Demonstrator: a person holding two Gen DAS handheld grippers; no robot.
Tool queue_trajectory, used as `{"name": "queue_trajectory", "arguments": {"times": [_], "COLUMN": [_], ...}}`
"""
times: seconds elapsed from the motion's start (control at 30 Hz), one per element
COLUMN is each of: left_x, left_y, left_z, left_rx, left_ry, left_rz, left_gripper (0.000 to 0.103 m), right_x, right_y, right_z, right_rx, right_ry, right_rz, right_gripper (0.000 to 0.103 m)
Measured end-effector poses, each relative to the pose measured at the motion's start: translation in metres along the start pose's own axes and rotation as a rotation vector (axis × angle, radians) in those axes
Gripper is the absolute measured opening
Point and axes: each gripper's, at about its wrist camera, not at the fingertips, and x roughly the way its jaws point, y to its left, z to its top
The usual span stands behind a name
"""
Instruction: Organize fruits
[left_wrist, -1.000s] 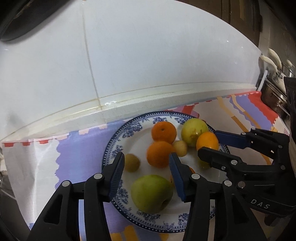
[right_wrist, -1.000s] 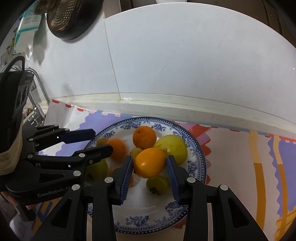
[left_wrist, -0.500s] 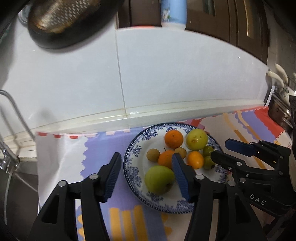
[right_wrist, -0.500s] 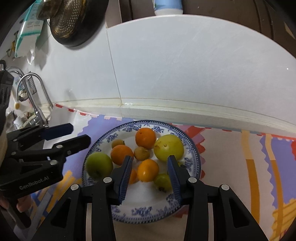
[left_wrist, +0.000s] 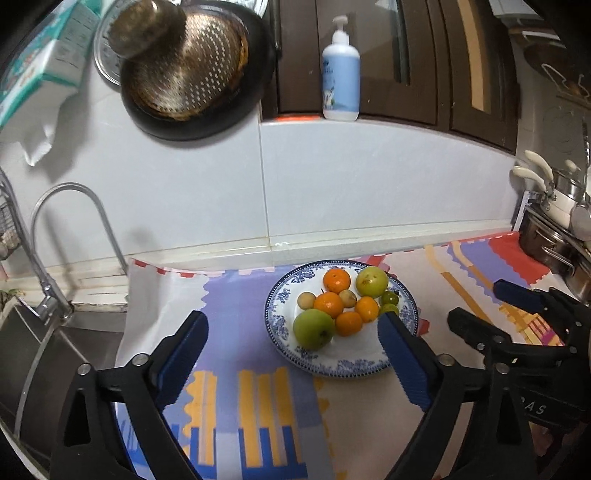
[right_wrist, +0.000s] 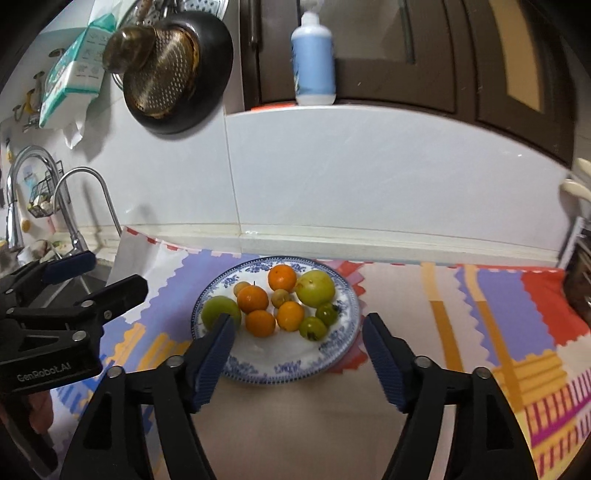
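1. Left wrist view: the left gripper (left_wrist: 291, 334) hangs over the worktop (left_wrist: 369, 424) with its blue-padded fingers (left_wrist: 183, 354) spread wide and nothing between them.
2. Just beyond it, a blue-and-white plate (left_wrist: 354, 363) sits on a patterned mat (left_wrist: 240, 406) of purple, orange and red blocks that covers the worktop.
3. On the plate lie the fruits: a green apple (left_wrist: 313, 328) nearest, four oranges (left_wrist: 328, 304) in the middle, a yellow-green apple (left_wrist: 371, 281) at the far right, and a few small brownish and green fruits among them.
4. Right wrist view: the right gripper (right_wrist: 297, 334) is likewise released, fingers (right_wrist: 214, 352) wide apart, holding nothing, with the plate (right_wrist: 280, 369) framed between them.
5. White tiled wall (left_wrist: 369, 177) rises behind the worktop.
6. A dark strainer pan (left_wrist: 192, 70) hangs on it at far left; a pump bottle (left_wrist: 340, 74) stands on the ledge above.
7. A curved tap (left_wrist: 70, 236) and sink (left_wrist: 44, 354) lie to the left; metal pots (left_wrist: 554, 236) are stacked at the right.
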Motion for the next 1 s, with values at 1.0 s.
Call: {"name": "queue_trajectory", "arguments": {"times": [1.0], "left_x": [-0.156], "left_y": [-0.052], "left_z": [-0.061], "left_rx": [-0.013], "left_ry": [-0.081], "left_rz": [0.061], "left_gripper": [0.103], "right_x": [-0.171], "right_y": [-0.017], "right_z": [-0.067], "right_rx": [0.007], "right_ry": [-0.079], "right_rz": [-0.052], "right_gripper": [0.085]}}
